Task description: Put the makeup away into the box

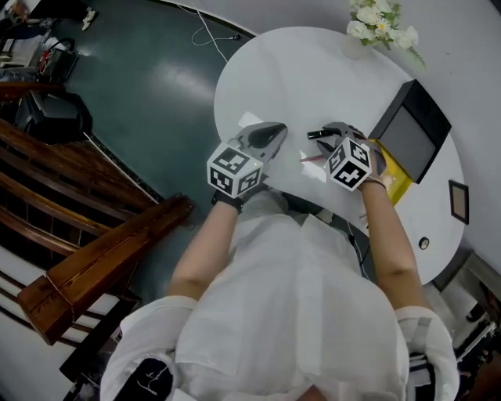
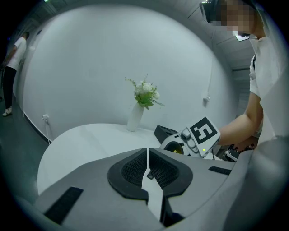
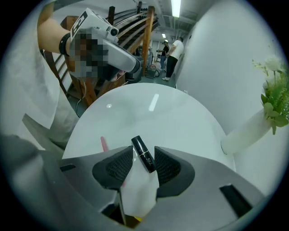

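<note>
round white table (image 1: 313, 70) right in the middle, sitting on a dark teal floor (image 1: 149, 78) with a soft sheen on it. a thin white cable (image 1: 205, 33) snakes over that floor near the table's far edge. off to the left, brown wooden beams (image 1: 94, 258) run in slanted rows. behind the table curves a plain white wall (image 2: 113, 54), with a small socket (image 2: 45, 118) low down. a bright strip light (image 3: 175, 6) glows overhead, and two people (image 3: 171, 52) stand far back in the room.
</note>
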`<action>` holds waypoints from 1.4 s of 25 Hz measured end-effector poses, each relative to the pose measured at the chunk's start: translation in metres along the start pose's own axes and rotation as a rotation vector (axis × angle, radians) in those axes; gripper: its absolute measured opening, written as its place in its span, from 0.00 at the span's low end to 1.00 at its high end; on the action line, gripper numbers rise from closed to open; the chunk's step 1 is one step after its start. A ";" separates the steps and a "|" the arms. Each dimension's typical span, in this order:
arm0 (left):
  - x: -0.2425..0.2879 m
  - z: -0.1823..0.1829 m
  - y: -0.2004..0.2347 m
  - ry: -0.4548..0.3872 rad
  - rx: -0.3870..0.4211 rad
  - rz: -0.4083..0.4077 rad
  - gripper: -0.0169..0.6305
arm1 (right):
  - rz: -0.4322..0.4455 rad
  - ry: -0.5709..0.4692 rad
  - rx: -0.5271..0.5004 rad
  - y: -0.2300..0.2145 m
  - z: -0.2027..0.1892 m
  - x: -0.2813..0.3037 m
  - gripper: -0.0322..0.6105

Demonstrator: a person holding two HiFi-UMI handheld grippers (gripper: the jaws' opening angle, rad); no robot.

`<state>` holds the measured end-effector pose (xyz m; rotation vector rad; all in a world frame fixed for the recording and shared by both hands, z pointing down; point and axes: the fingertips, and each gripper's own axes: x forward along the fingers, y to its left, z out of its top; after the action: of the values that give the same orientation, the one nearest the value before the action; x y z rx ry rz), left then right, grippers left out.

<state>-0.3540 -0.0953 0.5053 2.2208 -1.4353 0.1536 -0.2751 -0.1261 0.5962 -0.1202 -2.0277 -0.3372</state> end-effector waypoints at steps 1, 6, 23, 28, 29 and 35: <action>-0.002 0.000 0.002 0.001 0.001 0.000 0.06 | 0.003 0.013 -0.014 0.001 0.000 0.004 0.26; -0.011 -0.001 0.009 0.004 0.007 0.002 0.06 | 0.018 0.056 -0.070 0.002 -0.002 0.019 0.26; -0.013 0.001 0.001 0.029 0.059 -0.039 0.06 | 0.009 0.106 -0.035 0.006 -0.010 0.028 0.19; -0.010 0.005 -0.008 0.041 0.089 -0.057 0.06 | -0.027 0.059 0.025 0.002 -0.004 0.012 0.19; -0.008 0.005 -0.010 0.044 0.095 -0.063 0.06 | -0.041 0.049 0.038 0.000 -0.003 0.007 0.19; 0.008 0.009 -0.031 0.056 0.130 -0.117 0.06 | -0.132 -0.001 0.136 -0.008 -0.009 -0.028 0.19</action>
<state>-0.3252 -0.0958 0.4892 2.3791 -1.2947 0.2742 -0.2560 -0.1343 0.5740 0.0981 -2.0574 -0.2803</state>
